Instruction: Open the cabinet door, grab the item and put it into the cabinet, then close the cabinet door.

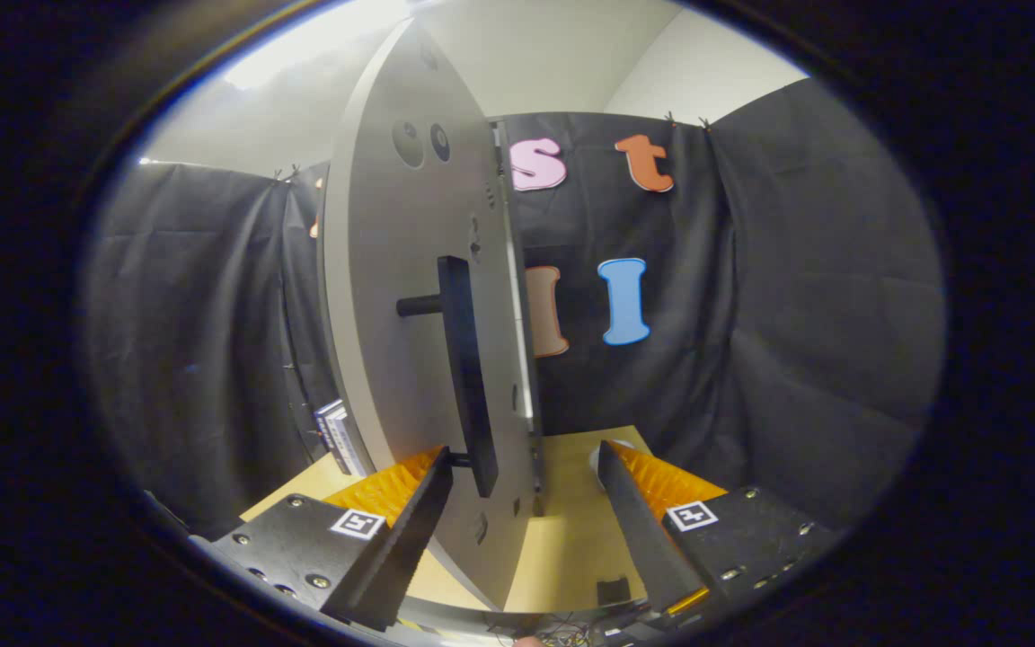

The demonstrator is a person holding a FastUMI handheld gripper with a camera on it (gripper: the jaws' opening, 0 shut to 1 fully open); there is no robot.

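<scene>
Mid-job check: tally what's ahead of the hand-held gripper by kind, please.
Cabinet door, edge-on between the open fingers of the hand-held gripper: 1
Black bar handle: 1
Wooden tabletop: 1
White item behind one fingertip: 1
Total: 4

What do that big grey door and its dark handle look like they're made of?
The cabinet door looks like painted or laminated board: flat, matt, with a pale edge strip. Its handle looks like matt black metal or plastic; I can't tell which. The open gripper straddles the door's edge.

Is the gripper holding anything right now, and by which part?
Nothing is held. The gripper is open; the cabinet door and its black handle stand between the fingers, unclamped.
</scene>
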